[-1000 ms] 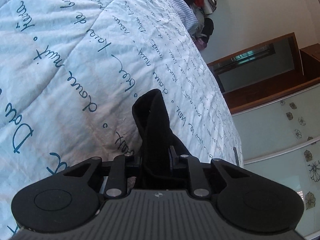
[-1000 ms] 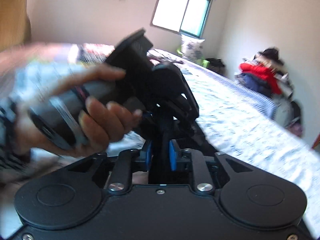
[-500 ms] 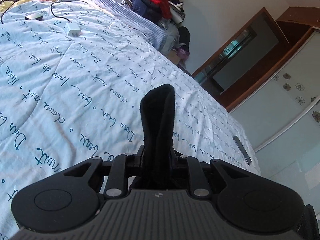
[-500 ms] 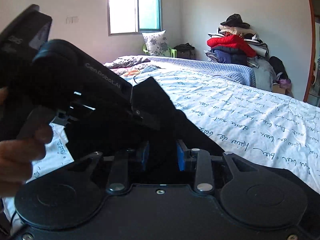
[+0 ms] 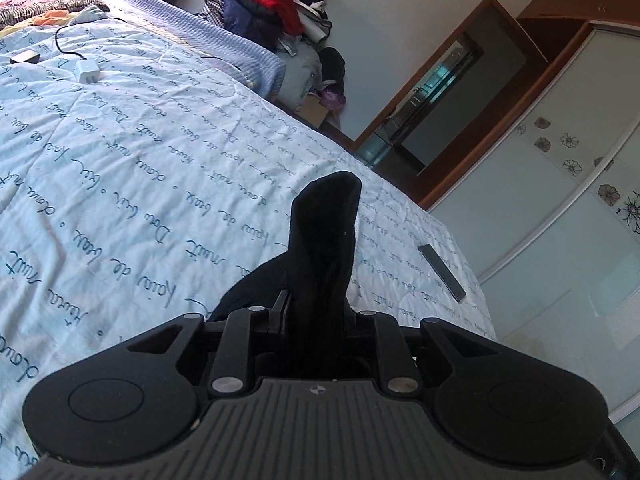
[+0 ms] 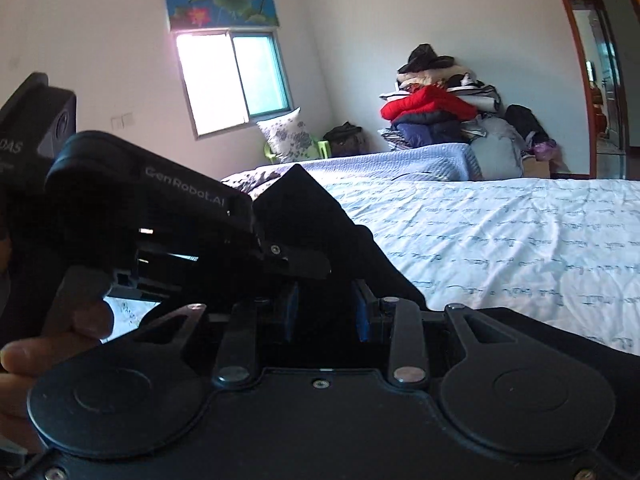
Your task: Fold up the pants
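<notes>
Left gripper [image 5: 316, 312]: we are clamping a fold of the black pants [image 5: 324, 240], lifted over the bed [image 5: 120, 160].
Right gripper [image 6: 324, 312]: we are pinching another part of the pants between its blue pads [image 6: 362, 316].
Count: two grippers, one pair of pants, one bed.
Left view only: we are seeing a charger [image 5: 87, 71] and a remote [image 5: 442, 272].
Right view only: we are seeing a window [image 6: 234, 80] and our left hand [image 6: 52, 344].

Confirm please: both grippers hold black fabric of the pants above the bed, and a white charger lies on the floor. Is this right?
Not quite. The white charger lies on the bed, not on the floor; the left wrist view shows it. The rest stands: the left gripper and right gripper each hold the black pants.
</notes>
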`<action>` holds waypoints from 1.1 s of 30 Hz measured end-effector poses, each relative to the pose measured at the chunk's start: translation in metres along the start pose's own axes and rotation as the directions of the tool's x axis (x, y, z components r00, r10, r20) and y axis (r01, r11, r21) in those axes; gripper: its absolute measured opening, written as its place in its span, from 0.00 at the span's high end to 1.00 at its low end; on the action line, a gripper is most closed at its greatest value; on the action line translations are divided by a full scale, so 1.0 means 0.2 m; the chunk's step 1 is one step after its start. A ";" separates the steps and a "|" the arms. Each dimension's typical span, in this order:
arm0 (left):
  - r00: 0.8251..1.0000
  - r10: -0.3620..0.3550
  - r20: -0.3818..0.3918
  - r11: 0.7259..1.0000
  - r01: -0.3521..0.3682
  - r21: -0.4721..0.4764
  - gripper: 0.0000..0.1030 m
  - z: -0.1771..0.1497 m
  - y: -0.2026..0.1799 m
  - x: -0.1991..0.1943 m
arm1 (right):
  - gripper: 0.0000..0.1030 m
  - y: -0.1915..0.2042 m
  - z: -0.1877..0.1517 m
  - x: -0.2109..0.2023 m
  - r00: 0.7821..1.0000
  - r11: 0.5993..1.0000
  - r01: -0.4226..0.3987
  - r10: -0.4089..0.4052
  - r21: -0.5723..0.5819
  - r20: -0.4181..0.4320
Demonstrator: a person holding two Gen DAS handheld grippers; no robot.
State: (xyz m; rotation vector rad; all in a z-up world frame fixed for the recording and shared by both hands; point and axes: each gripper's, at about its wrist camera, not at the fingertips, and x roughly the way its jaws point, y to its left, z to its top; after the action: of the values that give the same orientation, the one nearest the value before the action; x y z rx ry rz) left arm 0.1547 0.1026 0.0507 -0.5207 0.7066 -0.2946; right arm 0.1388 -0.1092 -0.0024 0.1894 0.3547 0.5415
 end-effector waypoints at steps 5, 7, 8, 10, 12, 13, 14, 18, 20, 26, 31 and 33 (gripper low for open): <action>1.000 -0.001 -0.026 0.998 0.003 0.058 0.80 -0.09 -0.21 0.07 | 0.70 -0.15 -0.03 -0.12 0.999 0.996 0.025 -0.028 0.080 0.033; 0.999 0.007 -0.034 0.995 -0.003 0.100 0.80 -0.13 -0.31 0.10 | 0.70 -0.21 -0.04 -0.18 0.998 0.993 0.035 -0.041 0.114 0.050; 0.999 0.010 -0.036 0.993 -0.006 0.115 0.80 -0.15 -0.36 0.11 | 0.70 -0.24 -0.05 -0.22 0.997 0.991 0.037 -0.045 0.131 0.059; 0.999 0.019 -0.039 0.986 -0.012 0.165 0.80 -0.20 -0.47 0.13 | 0.70 -0.31 -0.06 -0.28 0.995 0.985 0.041 -0.055 0.170 0.078; 0.999 0.024 -0.042 0.979 -0.015 0.202 0.80 -0.24 -0.57 0.16 | 0.70 -0.37 -0.08 -0.34 0.993 0.977 0.048 -0.069 0.209 0.097; 0.999 0.023 -0.047 0.975 -0.012 0.222 0.80 -0.26 -0.62 0.18 | 0.70 -0.40 -0.08 -0.37 0.991 0.973 0.056 -0.081 0.225 0.105; 0.998 0.023 -0.054 0.971 -0.009 0.238 0.80 -0.29 -0.66 0.20 | 0.70 -0.43 -0.09 -0.39 0.989 0.969 0.066 -0.095 0.239 0.110; 0.995 0.015 -0.095 0.960 0.013 0.280 0.79 -0.38 -0.82 0.31 | 0.70 -0.55 -0.12 -0.47 0.981 0.949 0.107 -0.149 0.295 0.123; 0.993 0.010 -0.113 0.956 0.024 0.291 0.79 -0.43 -0.89 0.37 | 0.70 -0.62 -0.15 -0.51 0.978 0.934 0.113 -0.165 0.339 0.126; 0.985 -0.002 -0.175 0.941 0.061 0.333 0.75 -0.58 -1.06 0.52 | 0.70 -0.77 -0.22 -0.66 0.963 0.893 0.178 -0.244 0.413 0.111; 0.981 0.001 -0.194 0.919 0.076 0.388 0.74 -0.71 -1.19 0.62 | 0.70 -0.86 -0.28 -0.76 0.948 0.867 0.239 -0.306 0.438 0.089; 0.979 0.002 -0.204 0.912 0.082 0.401 0.73 -0.75 -1.22 0.66 | 0.70 -0.91 -0.31 -0.82 0.942 0.855 0.261 -0.328 0.448 0.077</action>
State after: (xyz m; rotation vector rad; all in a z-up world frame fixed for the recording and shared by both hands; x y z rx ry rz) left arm 0.1279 -0.2093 0.0168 -0.1048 0.8045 -0.5257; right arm 0.0692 -0.3448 -0.0623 0.5945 0.3448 0.1323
